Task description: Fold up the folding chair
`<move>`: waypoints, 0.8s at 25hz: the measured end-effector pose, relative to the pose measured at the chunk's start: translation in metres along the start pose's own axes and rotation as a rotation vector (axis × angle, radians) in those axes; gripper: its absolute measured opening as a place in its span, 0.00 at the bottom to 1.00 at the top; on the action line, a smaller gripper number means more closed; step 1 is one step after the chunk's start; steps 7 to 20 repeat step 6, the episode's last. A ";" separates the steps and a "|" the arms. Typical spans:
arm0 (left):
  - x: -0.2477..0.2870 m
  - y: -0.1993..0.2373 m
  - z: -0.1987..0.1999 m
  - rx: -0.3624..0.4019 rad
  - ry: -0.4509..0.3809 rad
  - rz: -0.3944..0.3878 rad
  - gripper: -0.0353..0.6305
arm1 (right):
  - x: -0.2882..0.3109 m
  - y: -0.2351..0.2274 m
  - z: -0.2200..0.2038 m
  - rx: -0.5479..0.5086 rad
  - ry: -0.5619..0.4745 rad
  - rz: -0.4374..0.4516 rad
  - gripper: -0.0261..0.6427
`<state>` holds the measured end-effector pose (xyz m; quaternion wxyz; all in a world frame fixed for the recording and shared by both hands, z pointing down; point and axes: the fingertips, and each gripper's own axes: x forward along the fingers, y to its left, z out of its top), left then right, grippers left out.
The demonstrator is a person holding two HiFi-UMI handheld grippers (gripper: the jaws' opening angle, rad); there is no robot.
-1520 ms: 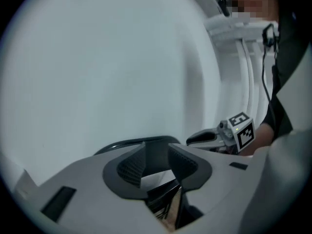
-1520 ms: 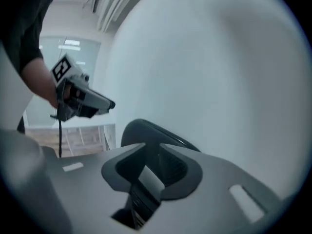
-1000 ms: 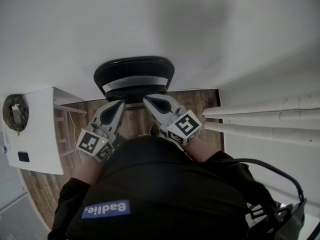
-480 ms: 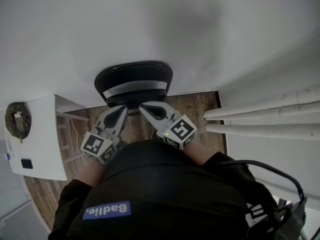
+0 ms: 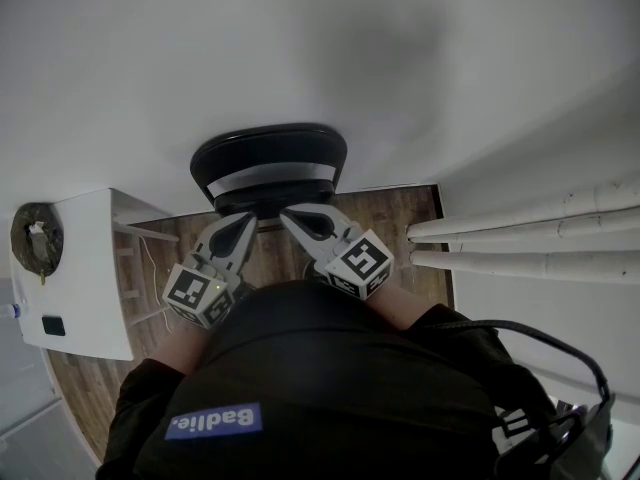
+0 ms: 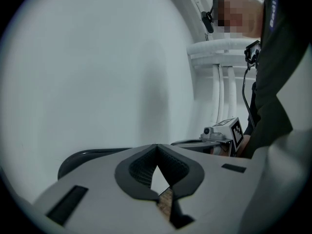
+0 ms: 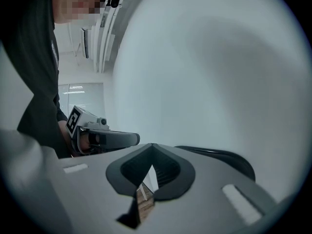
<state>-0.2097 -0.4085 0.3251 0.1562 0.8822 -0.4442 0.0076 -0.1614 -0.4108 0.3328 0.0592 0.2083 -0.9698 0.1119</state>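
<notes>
Nearest, against the person's dark top, are two grippers: the left gripper (image 5: pixel 243 220) and the right gripper (image 5: pixel 289 216), both claws pressed together, pinching nothing. Just beyond their tips stands one folding chair (image 5: pixel 268 158), its black seat against the white wall. One white table (image 5: pixel 85 268) sits left. Likely risk: closed tips may skid off the rounded seat, tipping the chair

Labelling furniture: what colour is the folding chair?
Folding chair: black with a pale grey band; head view shows best.

Folding chair (image 5: pixel 268 163): only dark top visible from above, legs and frame hidden beneath it. Round dark object (image 5: pixel 32 240) on white table (image 5: pixel 85 273) too small to identify.
</notes>
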 end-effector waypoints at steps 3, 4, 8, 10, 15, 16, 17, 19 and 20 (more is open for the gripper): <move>-0.003 0.000 0.000 0.001 0.006 0.005 0.06 | 0.000 0.002 -0.001 0.002 0.003 -0.002 0.04; -0.004 0.000 -0.001 0.001 0.002 0.003 0.06 | 0.000 0.002 -0.002 0.002 0.004 -0.003 0.04; -0.007 0.002 -0.004 0.001 -0.004 -0.002 0.06 | 0.001 0.004 -0.002 0.005 0.006 -0.005 0.04; -0.007 0.002 -0.004 0.001 -0.004 -0.002 0.06 | 0.001 0.004 -0.002 0.005 0.006 -0.005 0.04; -0.007 0.002 -0.004 0.001 -0.004 -0.002 0.06 | 0.001 0.004 -0.002 0.005 0.006 -0.005 0.04; -0.007 0.002 -0.004 0.001 -0.004 -0.002 0.06 | 0.001 0.004 -0.002 0.005 0.006 -0.005 0.04; -0.007 0.002 -0.004 0.001 -0.004 -0.002 0.06 | 0.001 0.004 -0.002 0.005 0.006 -0.005 0.04; -0.007 0.002 -0.004 0.001 -0.004 -0.002 0.06 | 0.001 0.004 -0.002 0.005 0.006 -0.005 0.04; -0.007 0.002 -0.004 0.001 -0.004 -0.002 0.06 | 0.001 0.004 -0.002 0.005 0.006 -0.005 0.04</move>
